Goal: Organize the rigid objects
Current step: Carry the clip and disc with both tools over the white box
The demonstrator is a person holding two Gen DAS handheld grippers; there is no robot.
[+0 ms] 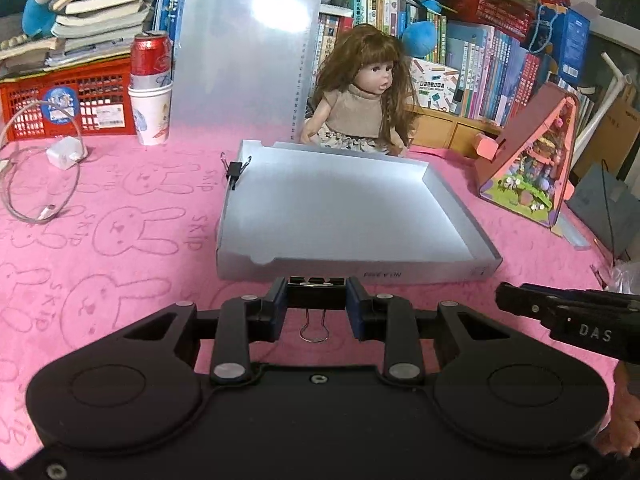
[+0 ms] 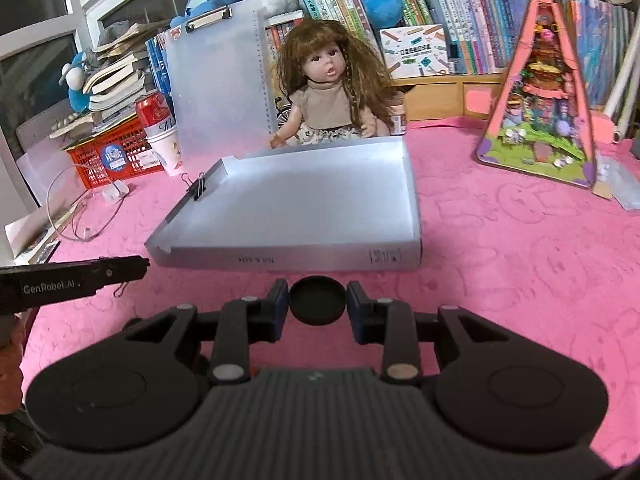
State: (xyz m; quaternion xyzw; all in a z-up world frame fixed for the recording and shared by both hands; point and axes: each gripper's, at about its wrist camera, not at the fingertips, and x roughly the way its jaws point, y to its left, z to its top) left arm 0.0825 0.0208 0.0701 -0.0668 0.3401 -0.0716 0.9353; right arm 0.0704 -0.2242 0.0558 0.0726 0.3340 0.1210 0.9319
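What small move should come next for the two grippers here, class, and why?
Probably carry both forward over the near wall of the open box and let go inside. The left gripper is shut on a black binder clip and the right gripper on a round black lid; both sit just short of the box, whose floor looks bare.

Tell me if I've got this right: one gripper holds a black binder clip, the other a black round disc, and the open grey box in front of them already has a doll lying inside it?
Not quite. The left gripper does hold a binder clip and the right gripper a black disc, but the doll sits behind the grey box, not inside. The right wrist view shows this.
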